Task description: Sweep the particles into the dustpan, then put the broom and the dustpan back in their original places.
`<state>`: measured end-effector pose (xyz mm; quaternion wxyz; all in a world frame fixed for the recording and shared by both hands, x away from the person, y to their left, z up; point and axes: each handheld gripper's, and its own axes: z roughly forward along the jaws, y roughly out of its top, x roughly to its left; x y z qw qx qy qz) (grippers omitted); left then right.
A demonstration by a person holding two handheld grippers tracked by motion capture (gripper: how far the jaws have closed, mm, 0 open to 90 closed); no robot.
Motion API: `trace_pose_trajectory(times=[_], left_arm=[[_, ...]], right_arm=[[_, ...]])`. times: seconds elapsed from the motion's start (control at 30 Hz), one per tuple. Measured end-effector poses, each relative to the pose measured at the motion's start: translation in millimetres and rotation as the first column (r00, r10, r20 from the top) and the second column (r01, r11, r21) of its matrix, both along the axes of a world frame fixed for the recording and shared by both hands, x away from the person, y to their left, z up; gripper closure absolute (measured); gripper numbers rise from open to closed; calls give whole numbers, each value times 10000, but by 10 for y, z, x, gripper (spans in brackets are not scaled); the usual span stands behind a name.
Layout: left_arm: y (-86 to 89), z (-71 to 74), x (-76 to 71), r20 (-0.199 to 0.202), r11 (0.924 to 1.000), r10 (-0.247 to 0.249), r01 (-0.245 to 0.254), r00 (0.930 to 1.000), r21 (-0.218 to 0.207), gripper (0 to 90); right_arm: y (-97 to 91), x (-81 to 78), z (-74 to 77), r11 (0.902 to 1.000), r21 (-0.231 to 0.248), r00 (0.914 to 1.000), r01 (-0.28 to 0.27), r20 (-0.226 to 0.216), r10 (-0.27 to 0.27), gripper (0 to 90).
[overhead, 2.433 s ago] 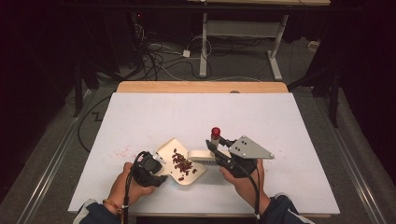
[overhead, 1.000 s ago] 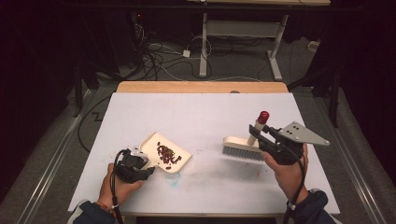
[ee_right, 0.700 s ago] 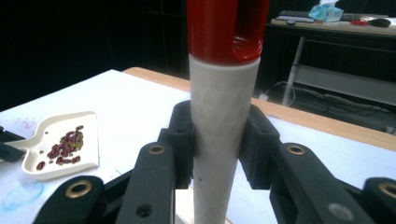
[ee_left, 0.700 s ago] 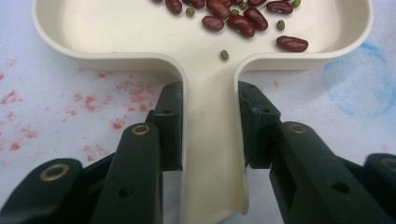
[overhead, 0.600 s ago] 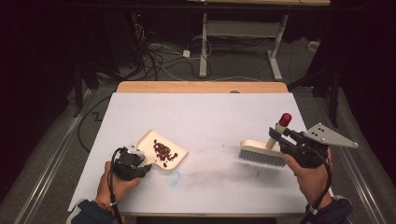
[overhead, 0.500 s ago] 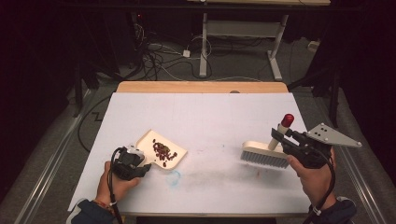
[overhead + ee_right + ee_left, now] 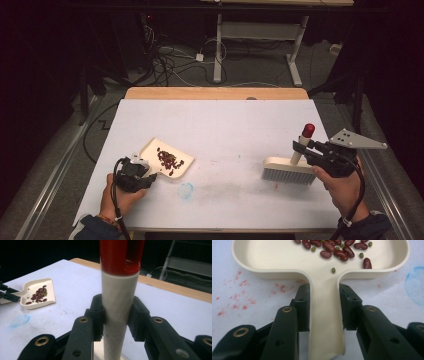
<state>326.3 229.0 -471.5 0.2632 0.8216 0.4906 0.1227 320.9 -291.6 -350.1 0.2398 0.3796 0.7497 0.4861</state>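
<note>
Lab — floor cables [image 7: 170, 60], metal bench frame [image 7: 260, 35]

From my high view the white table [image 7: 220, 125] is lit evenly from above while the room around it falls nearly black. Shadows are soft and short. My left gripper view is bright and sharp on the beans [image 7: 337, 250], with the jaws slightly soft at the bottom. My right gripper view blurs the near brush handle [image 7: 117, 302] and its background stays dark.

Open middle: bare counter [image 7: 230, 125] lies wide between dustpan [image 7: 167, 159] and brush [image 7: 289, 169].
Obstacles: dustpan at left, brush at right, well apart.
</note>
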Motion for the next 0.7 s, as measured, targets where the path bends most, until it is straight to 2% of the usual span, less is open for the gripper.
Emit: trace_pose_trajectory(times=[0.3,0.5,0.6,0.63,0.67,0.7], left_arm=[[92,0,-7,105,9986,536,-536,9985,-12,637],[128,-10,-11,46,9946,1037,-1037,9946,-60,637],[127,-36,-5,-85,9938,1094,-1095,9940,-182,633],[107,-46,-5,-165,9941,1054,-1058,9943,-230,614],[75,-53,-9,-260,9947,1000,-1006,9946,-234,557],[31,-50,-21,-206,9951,974,-977,9950,-123,515]], right_arm=[[34,86,-13,9985,-168,9982,-529,-289,524,698],[103,137,-20,9948,-266,9941,-982,-484,968,697],[120,171,-22,9938,-263,9929,-1085,-510,1070,697],[123,187,-22,9937,-320,9931,-1076,-511,1058,697],[130,205,-21,9938,-318,9932,-1066,-514,1049,697],[136,224,-23,9936,-313,9930,-1084,-498,1068,696]])
